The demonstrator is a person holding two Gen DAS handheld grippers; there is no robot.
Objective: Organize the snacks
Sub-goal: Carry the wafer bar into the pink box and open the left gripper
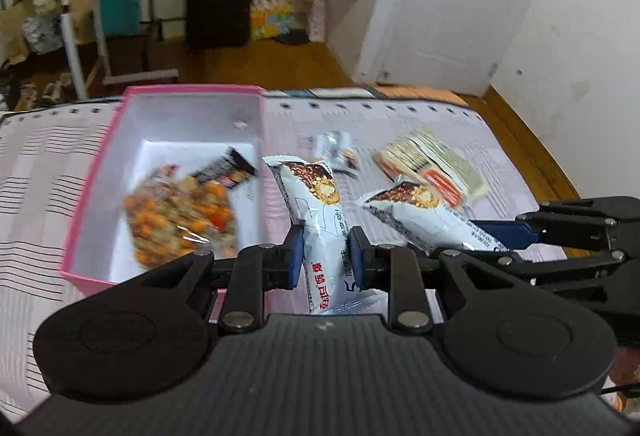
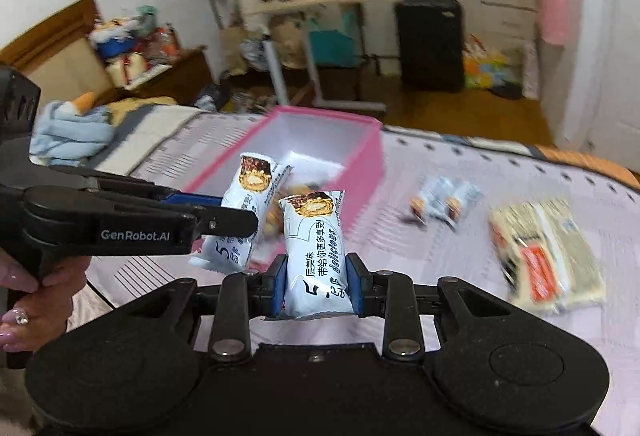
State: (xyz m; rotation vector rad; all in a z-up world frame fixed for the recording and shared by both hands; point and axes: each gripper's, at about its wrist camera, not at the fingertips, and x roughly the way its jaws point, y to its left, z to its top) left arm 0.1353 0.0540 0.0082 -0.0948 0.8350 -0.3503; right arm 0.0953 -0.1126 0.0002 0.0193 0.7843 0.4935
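My left gripper [image 1: 325, 256] is shut on a white wafer snack pack [image 1: 320, 220], held just right of a pink box [image 1: 96, 172]. The box holds a clear bag of orange nuts [image 1: 180, 216] and a small dark packet [image 1: 228, 172]. My right gripper [image 2: 317, 278] is shut on a second white wafer pack [image 2: 316, 252], in front of the pink box [image 2: 360, 164]. The left gripper [image 2: 224, 214] with its pack [image 2: 244, 192] shows to the left in the right wrist view; the right gripper [image 1: 496, 232] and its pack [image 1: 420, 212] show in the left wrist view.
On the striped bedsheet [image 1: 40, 172] lie a small white snack packet [image 1: 336, 152] and a beige cracker pack with orange label [image 1: 432, 164], also in the right wrist view [image 2: 548, 256]. A blue towel [image 2: 72, 132] lies at the bed's far left. Wooden floor and clutter lie beyond.
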